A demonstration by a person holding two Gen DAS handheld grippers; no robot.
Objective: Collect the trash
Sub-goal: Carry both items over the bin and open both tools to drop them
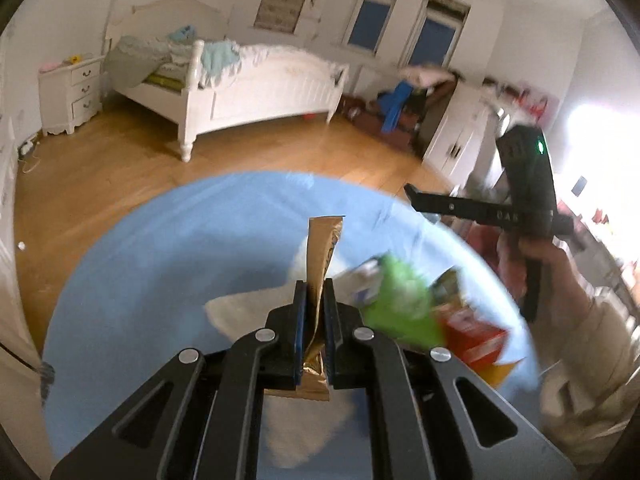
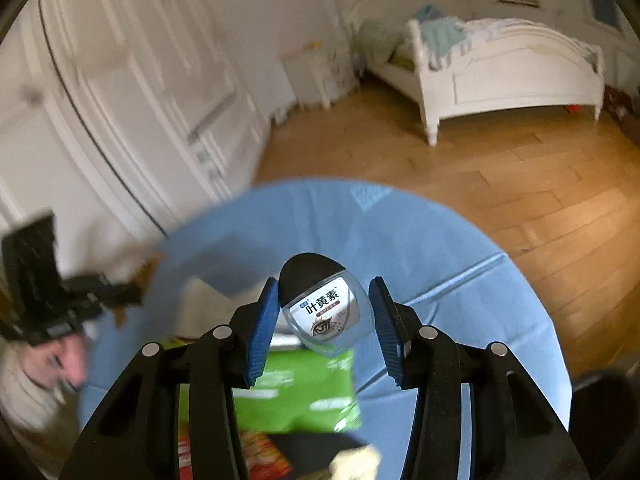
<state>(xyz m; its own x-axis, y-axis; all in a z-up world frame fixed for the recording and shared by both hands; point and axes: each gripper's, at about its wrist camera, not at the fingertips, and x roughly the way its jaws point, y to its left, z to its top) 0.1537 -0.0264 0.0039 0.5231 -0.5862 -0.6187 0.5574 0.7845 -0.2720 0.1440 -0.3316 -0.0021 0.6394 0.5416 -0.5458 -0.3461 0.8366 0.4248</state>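
Note:
My left gripper [image 1: 316, 300] is shut on a gold-brown wrapper [image 1: 322, 256] that sticks up between its pads, held above a round blue table [image 1: 160, 280]. My right gripper [image 2: 324, 312] holds a small clear bottle with a black cap [image 2: 326, 312] between its blue pads, above the same table [image 2: 460, 280]. On the table lie a green packet [image 1: 400, 300] [image 2: 300, 392] and a red box [image 1: 476, 336] [image 2: 256, 456]. The right gripper also shows at the right of the left wrist view [image 1: 524, 196]. The left gripper shows blurred at the left of the right wrist view [image 2: 52, 280].
A cream paper or cloth [image 1: 240, 312] lies on the table under my left gripper. A white bed [image 1: 248, 84], a white nightstand [image 1: 70, 92] and a white cabinet [image 1: 460, 140] stand on the wooden floor [image 1: 120, 172]. White wardrobe doors [image 2: 120, 100] stand at the left.

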